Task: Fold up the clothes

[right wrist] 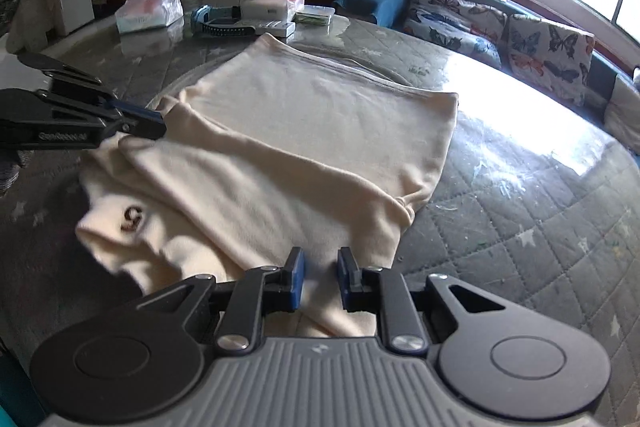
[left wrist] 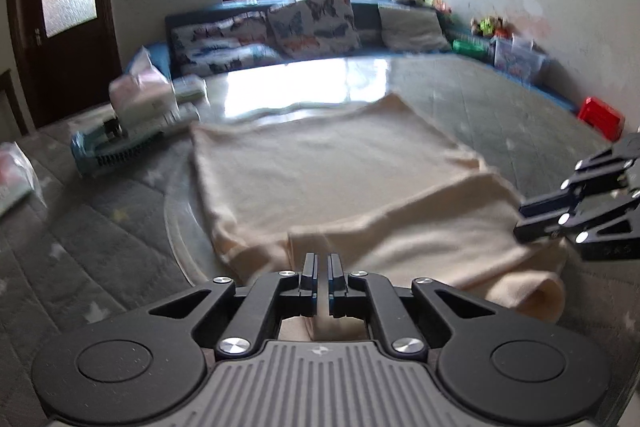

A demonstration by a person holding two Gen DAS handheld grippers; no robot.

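On the desk (right wrist: pixel 520 187), under a clear cover over grey quilted cloth, a cream garment (right wrist: pixel 312 131) lies spread flat, its near edge folded over onto itself. Left gripper (left wrist: pixel 322 281): jaws together, pinching the garment's near edge; cloth runs between the pads. Right gripper (right wrist: pixel 320 281): jaws narrowly apart, clamped on a bunch of the same near edge, further along the hem. A small dark logo (right wrist: pixel 132 219) shows on the garment's turned-over part, between the two grippers. Beyond the garment's far edge: tissue packs (right wrist: pixel 276 1), a blue device (right wrist: pixel 218 21). Butterfly cushions (right wrist: pixel 548 51) line a bench past the desk.
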